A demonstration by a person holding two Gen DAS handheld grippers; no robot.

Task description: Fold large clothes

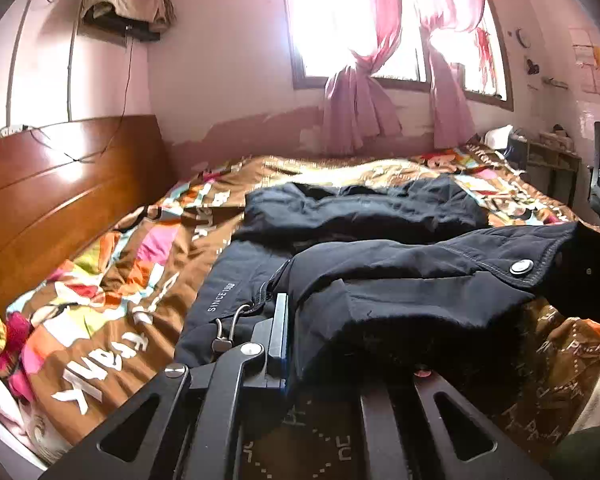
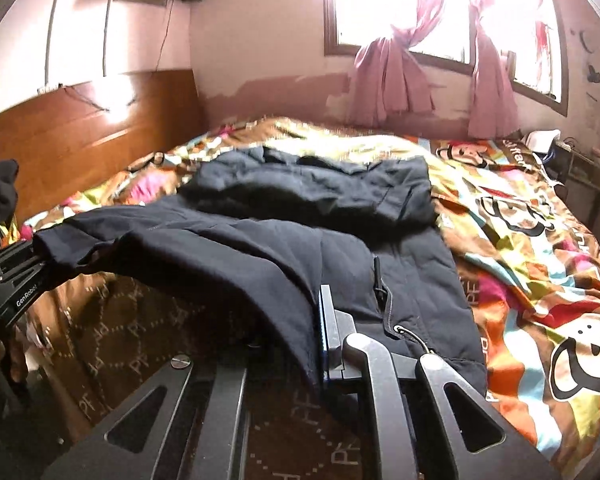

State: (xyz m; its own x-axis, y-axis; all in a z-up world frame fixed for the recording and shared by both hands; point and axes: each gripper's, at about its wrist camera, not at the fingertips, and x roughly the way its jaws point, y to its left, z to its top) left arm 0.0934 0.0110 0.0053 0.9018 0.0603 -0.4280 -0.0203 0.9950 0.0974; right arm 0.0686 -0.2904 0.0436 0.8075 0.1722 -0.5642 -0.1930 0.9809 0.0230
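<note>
At the far left stands the wooden headboard (image 1: 60, 184), and the patterned quilt (image 1: 112, 280) covers the bed beside it. The dark padded jacket (image 1: 379, 280) lies spread on the quilt near the bed's near edge, with one part raised off it. The left gripper (image 1: 300, 344) has its jaws closed on a thick fold of the jacket's near hem; its far finger is buried under fabric, so the depth of the bite cannot be judged. A drawstring toggle (image 1: 222, 336) dangles just beside that gripper and could snag as the fold travels. Further right, a snap button (image 1: 521, 267) marks the lifted flap. The right gripper (image 2: 319, 340) clamps a jacket edge just beside a zipper pull (image 2: 377, 280).

The padding looks bulky and slippery; a shallow pinch on either side may slip, dropping the fold unevenly. If the two grips move at different rates, the flap may twist or drag the quilt into wrinkles.
</note>
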